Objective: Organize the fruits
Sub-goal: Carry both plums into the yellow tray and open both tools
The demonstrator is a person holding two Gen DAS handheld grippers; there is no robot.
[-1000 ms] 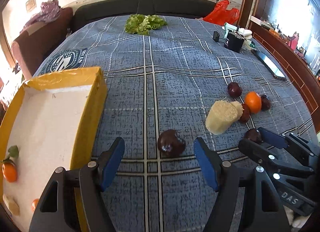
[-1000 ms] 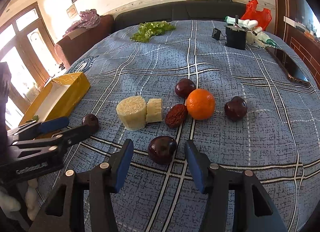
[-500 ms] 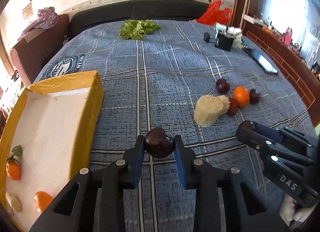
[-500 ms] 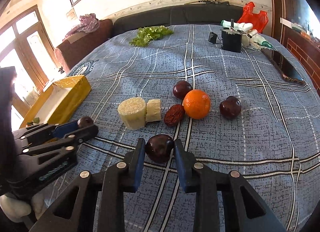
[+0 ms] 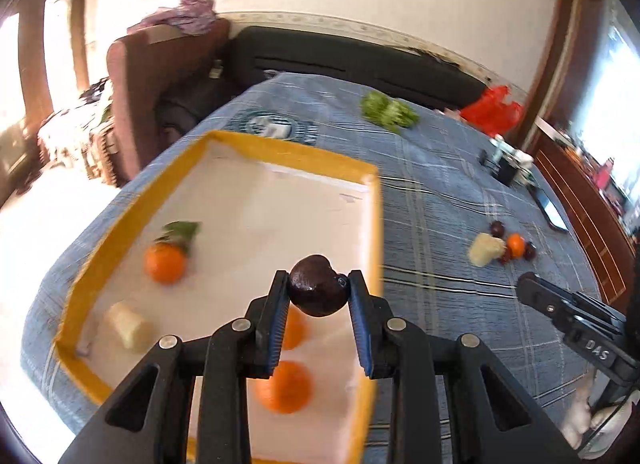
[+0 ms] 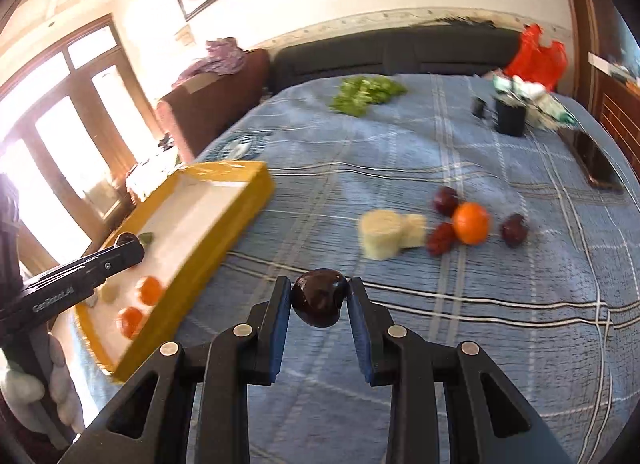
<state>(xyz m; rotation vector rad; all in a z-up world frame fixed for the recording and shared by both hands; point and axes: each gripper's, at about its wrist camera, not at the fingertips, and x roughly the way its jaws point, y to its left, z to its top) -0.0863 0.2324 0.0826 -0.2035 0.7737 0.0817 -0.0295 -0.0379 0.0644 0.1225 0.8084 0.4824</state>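
My left gripper (image 5: 318, 290) is shut on a dark plum (image 5: 317, 286) and holds it above the right side of the yellow-rimmed white tray (image 5: 288, 150). The tray holds three oranges (image 5: 165, 263) and a pale corn piece (image 5: 127, 324). My right gripper (image 6: 319, 298) is shut on another dark plum (image 6: 319, 297), lifted above the blue plaid cloth to the right of the tray (image 6: 240, 194). A cluster remains on the cloth: two corn pieces (image 6: 380, 234), an orange (image 6: 471, 223), two plums (image 6: 514, 229) and a red date (image 6: 440, 238).
Green lettuce (image 6: 366, 93) lies at the far side of the cloth. A black cup (image 6: 510, 117), a red bag (image 6: 540, 58) and a dark phone (image 6: 596, 164) sit at the far right. A brown armchair (image 6: 208, 104) stands beyond the far left edge.
Both grippers closed on their plums and lifted them. The left one has swung left over the tray; the right one has risen and moved left toward it.
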